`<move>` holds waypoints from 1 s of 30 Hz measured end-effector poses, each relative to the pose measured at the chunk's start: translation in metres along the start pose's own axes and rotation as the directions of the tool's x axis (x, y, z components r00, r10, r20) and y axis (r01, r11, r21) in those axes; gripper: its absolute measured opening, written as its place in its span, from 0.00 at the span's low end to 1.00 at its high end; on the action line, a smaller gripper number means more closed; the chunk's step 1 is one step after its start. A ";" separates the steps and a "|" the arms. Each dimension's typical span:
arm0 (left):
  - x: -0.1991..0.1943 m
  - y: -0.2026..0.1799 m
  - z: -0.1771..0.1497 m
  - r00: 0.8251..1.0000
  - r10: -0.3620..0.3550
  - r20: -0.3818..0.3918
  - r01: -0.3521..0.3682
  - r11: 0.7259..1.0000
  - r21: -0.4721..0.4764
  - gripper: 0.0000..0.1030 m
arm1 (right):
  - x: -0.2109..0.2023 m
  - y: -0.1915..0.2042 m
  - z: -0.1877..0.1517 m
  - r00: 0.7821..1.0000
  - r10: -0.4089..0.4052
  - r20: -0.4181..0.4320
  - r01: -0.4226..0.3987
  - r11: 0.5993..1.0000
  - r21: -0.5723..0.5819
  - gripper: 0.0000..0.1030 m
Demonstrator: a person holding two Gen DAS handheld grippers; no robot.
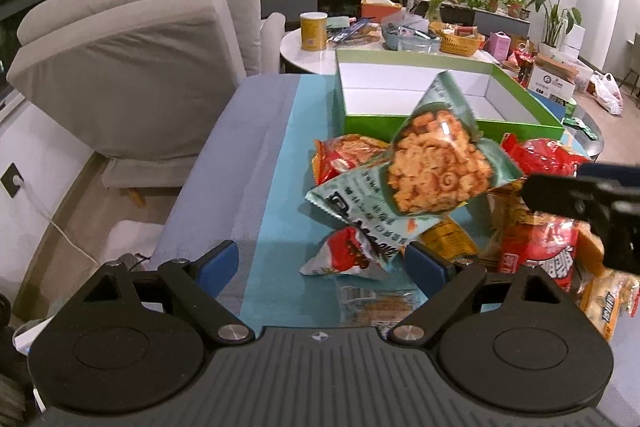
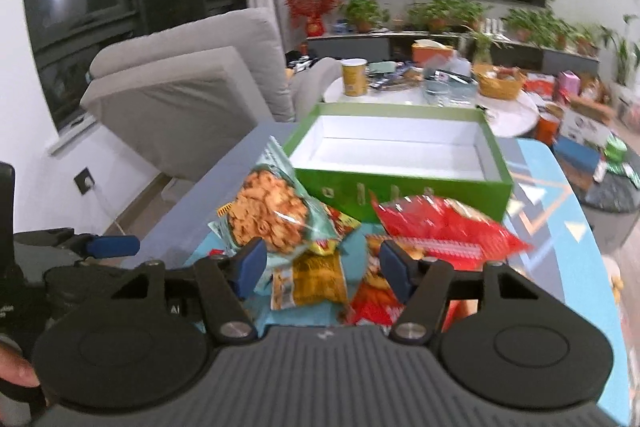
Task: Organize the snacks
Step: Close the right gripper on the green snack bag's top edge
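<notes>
A heap of snack bags lies on the teal cloth [image 1: 276, 211] in front of an empty green box [image 1: 440, 125] [image 2: 400, 193] with a white inside. A pale green cracker bag [image 1: 432, 163] [image 2: 272, 219] stands tilted on top of the heap. Red bags [image 2: 444, 227] and a yellow packet [image 2: 312, 279] lie around it. My left gripper [image 1: 322, 265] is open wide, with a small red and green packet [image 1: 344, 255] lying between its pads, apart from them. My right gripper [image 2: 323, 269] is open above the yellow packet, its left pad next to the cracker bag's lower edge.
A grey sofa [image 1: 132, 67] stands to the left of the table. Behind the box is a round white table [image 1: 312, 55] with a yellow can [image 1: 314, 31], a basket [image 1: 460, 43] and clutter. Potted plants and a dark screen line the far wall. Cardboard boxes [image 1: 554, 77] sit at the right.
</notes>
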State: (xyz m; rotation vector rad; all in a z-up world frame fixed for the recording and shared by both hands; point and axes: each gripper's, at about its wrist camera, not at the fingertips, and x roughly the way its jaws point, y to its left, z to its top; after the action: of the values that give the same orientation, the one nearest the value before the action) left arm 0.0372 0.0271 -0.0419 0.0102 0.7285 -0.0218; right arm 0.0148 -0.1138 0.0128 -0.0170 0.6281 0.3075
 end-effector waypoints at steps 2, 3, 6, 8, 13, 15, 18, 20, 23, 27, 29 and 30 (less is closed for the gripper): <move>0.004 0.004 0.001 1.000 0.001 -0.007 -0.001 1.000 -0.002 0.87 | 0.007 0.001 0.005 1.000 0.016 -0.003 -0.016 1.000 -0.020 0.80; 0.006 0.005 0.002 1.000 0.003 -0.010 -0.003 1.000 -0.002 0.87 | 0.011 0.002 0.007 1.000 0.023 -0.004 -0.023 0.999 -0.028 0.80; 0.011 0.010 0.004 1.000 0.008 -0.016 -0.008 1.000 -0.011 0.87 | 0.022 0.008 0.016 0.999 0.041 -0.011 -0.042 0.997 -0.065 0.81; 0.013 0.013 0.005 1.000 0.002 -0.020 -0.003 1.000 -0.017 0.87 | 0.030 0.011 0.020 0.998 0.054 -0.025 -0.056 0.995 -0.088 0.81; 0.020 0.019 0.006 0.999 -0.014 -0.034 0.013 0.999 -0.032 0.87 | 0.045 0.021 0.027 0.997 0.065 -0.040 -0.070 0.987 -0.142 0.81; 0.022 0.020 0.006 0.999 -0.022 -0.042 0.021 0.999 -0.031 0.87 | 0.050 0.022 0.026 0.997 0.057 -0.050 -0.064 0.986 -0.153 0.81; 0.023 0.020 0.005 0.998 -0.033 -0.044 0.031 0.999 -0.028 0.87 | 0.053 0.016 0.021 0.997 0.033 -0.074 -0.042 0.991 -0.128 0.70; 0.023 0.020 0.006 0.998 -0.044 -0.044 0.043 0.999 -0.027 0.86 | 0.050 0.006 0.017 0.995 0.046 -0.083 -0.052 0.996 -0.074 0.70; 0.024 0.019 0.007 0.996 -0.074 -0.043 0.073 0.997 -0.029 0.86 | 0.046 -0.010 0.009 0.993 0.059 -0.107 -0.056 0.998 0.029 0.70; 0.026 0.013 0.008 0.990 -0.128 -0.051 0.128 0.992 -0.012 0.86 | 0.043 -0.019 -0.004 0.990 0.043 -0.137 -0.033 0.997 0.072 0.70; 0.028 0.007 0.009 0.986 -0.155 -0.062 0.156 0.988 0.003 0.86 | 0.042 -0.019 -0.007 0.987 0.057 -0.150 -0.043 0.994 0.096 0.70; 0.028 0.004 0.009 0.983 -0.170 -0.068 0.171 0.985 0.012 0.86 | 0.041 -0.018 -0.009 0.987 0.062 -0.149 -0.047 0.994 0.100 0.70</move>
State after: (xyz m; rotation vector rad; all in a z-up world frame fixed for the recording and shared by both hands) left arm 0.0643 0.0306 -0.0544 -0.0350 0.7942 -0.1927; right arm 0.0468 -0.1205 -0.0196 0.0702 0.7950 0.3304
